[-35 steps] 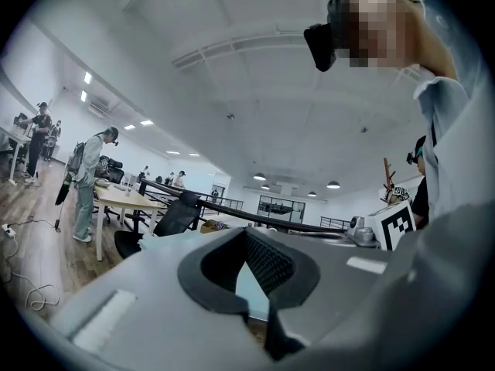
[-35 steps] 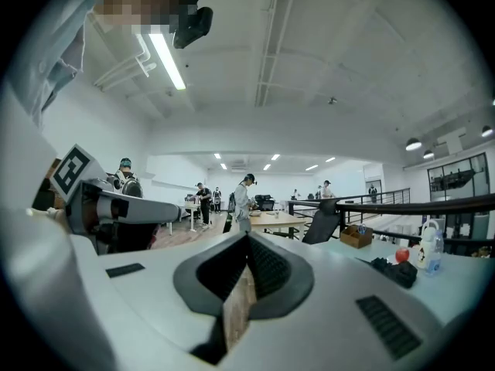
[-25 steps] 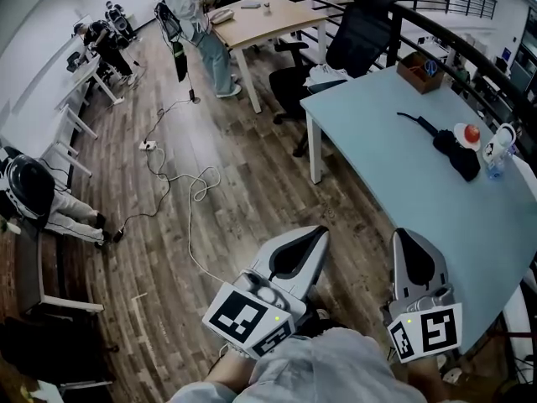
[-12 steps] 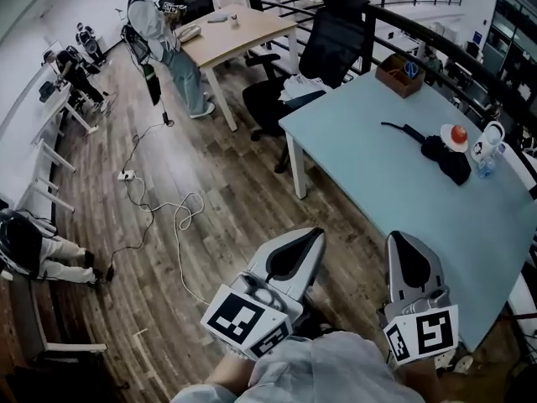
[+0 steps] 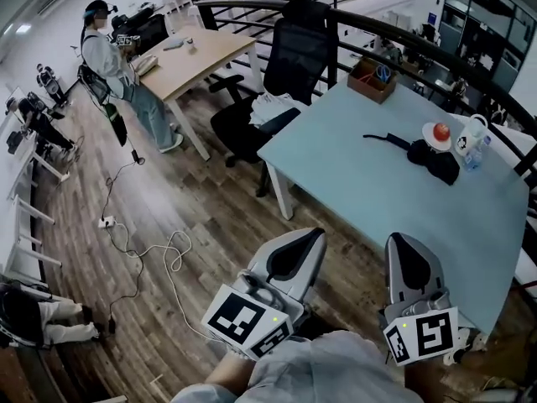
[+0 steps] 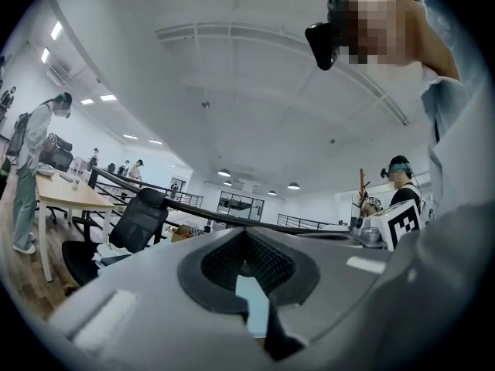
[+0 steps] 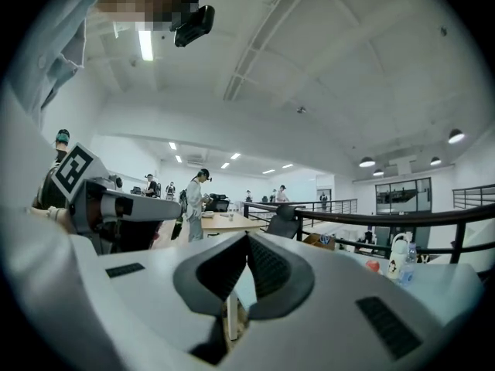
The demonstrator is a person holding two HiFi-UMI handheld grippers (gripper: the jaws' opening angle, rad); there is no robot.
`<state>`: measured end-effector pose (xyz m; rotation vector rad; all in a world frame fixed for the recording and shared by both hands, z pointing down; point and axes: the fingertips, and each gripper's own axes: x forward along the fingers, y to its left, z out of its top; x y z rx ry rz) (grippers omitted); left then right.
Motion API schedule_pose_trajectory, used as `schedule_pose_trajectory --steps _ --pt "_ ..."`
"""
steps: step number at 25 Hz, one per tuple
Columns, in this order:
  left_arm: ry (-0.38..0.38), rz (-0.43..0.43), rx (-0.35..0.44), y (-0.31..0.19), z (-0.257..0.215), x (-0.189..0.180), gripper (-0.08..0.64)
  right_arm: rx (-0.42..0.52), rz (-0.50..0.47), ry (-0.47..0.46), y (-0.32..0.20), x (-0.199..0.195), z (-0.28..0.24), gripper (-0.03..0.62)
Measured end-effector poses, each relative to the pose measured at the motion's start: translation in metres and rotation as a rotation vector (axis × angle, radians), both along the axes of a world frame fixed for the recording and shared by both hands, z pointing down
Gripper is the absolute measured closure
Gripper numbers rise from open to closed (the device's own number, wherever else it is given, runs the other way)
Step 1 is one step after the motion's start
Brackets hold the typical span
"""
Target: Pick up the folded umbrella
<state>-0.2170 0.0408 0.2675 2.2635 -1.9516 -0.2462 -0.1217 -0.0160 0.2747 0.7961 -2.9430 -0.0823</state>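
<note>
Folded umbrella (image 5: 434, 160) lies on the far part of a large pale blue surface (image 5: 377, 204). The left hand-held gripper (image 5: 306, 243) and right hand-held gripper (image 5: 402, 244) hover well short, both pressed together and empty. A careless reach could knock the small plate (image 5: 427, 135) just beside it.

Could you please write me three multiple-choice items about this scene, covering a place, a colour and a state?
1. Where does the black folded umbrella lie?
A. on the pale blue table
B. on a wall hook
C. in a drawer

2. What colour is the small round thing beside it?
A. green
B. red
C. yellow

3. How do the left hand-held gripper's jaws stand?
A. wide apart
B. shut on the umbrella
C. shut, empty

Answers:
1 A: it lies on the tabletop's far side.
2 B: it shows red in the head view.
3 C: the pads meet with nothing between them.
</note>
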Motion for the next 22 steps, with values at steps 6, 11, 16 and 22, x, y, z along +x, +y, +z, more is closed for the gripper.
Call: schedule_pose_trajectory --steps 6,11,16,22 --pt "-0.005 0.101 0.012 -0.019 0.001 -0.028 0.555 0.015 0.107 -0.008 -0.009 -0.021 0.0 0.592" --pt "0.002 0.199 0.023 -0.033 0.004 -0.033 0.555 0.031 0.219 0.003 -0.011 -0.018 0.003 0.592" --pt "0.028 0.293 0.011 -0.048 0.011 -0.023 0.555 0.022 0.326 0.039 -0.011 0.0 0.006 0.592" --pt "0.052 0.356 -0.015 -0.065 0.016 -0.007 0.555 0.006 0.404 0.062 -0.025 0.024 0.006 0.592"
